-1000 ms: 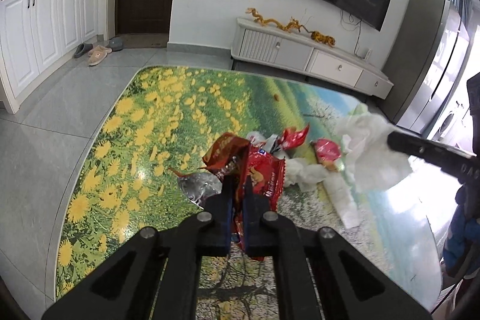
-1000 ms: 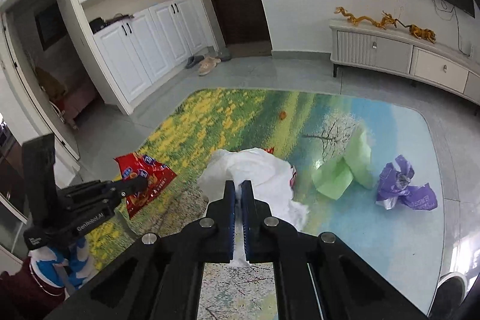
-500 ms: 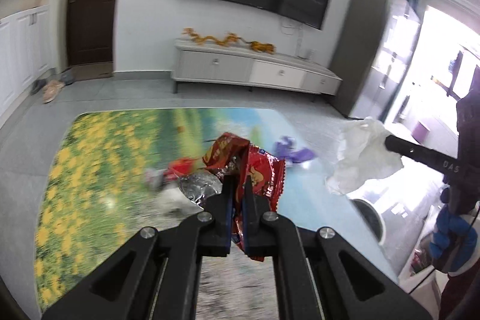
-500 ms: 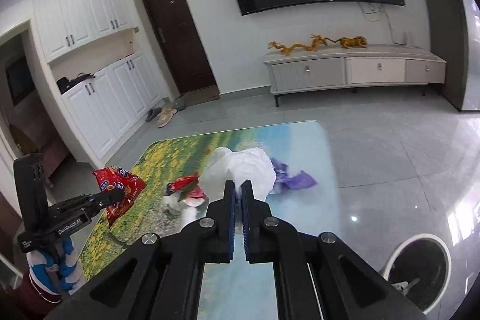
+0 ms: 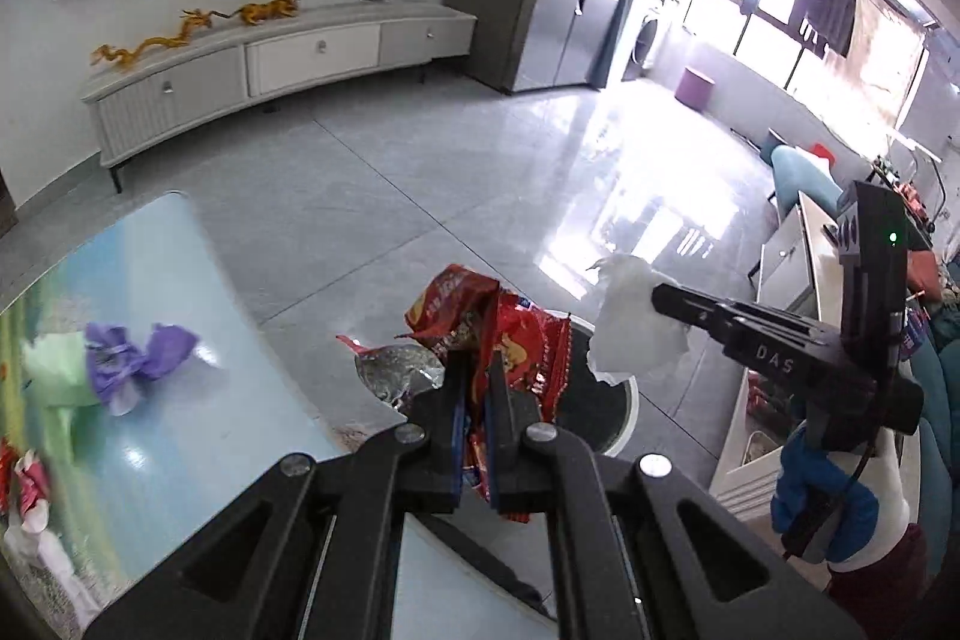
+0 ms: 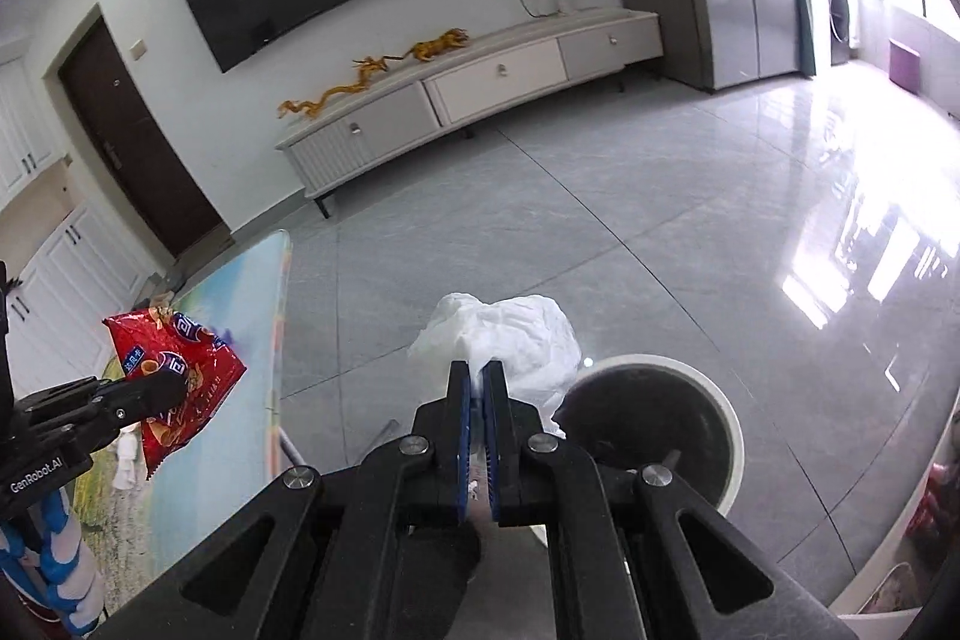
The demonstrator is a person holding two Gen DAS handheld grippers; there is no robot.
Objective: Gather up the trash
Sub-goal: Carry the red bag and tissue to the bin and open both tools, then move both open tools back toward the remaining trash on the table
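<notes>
- Your left gripper (image 5: pixel 474 388) pinches a red wrapper (image 5: pixel 510 334), held in the air past the table edge, near the bin (image 5: pixel 600 400).
- Your right gripper (image 6: pixel 478 388) pinches a white tissue (image 6: pixel 510 334), also in the air, just left of the bin's (image 6: pixel 654 412) mouth.
- Neither piece is dropped yet; both look one release away from the bin, so this pair reads as nearly done.
- The bin stands on the floor beside the table (image 5: pixel 198 436); inside looks dark, contents can't be told.
- Left on the table: a purple wrapper (image 5: pixel 135 352), a pale green paper (image 5: pixel 51 370) touching it, and red and white scraps (image 5: pixel 27 490) at the left edge. More may lie out of view.
- So you have at least a few more pickups; the task is partway through.
- Writing: "DAS" on the right gripper's body (image 5: pixel 774 361), "GenRobot.AI" on the left gripper's body (image 6: pixel 39 472).
- The red wrapper carries large Chinese characters and a small blue label; not readable enough to name a brand.
</notes>
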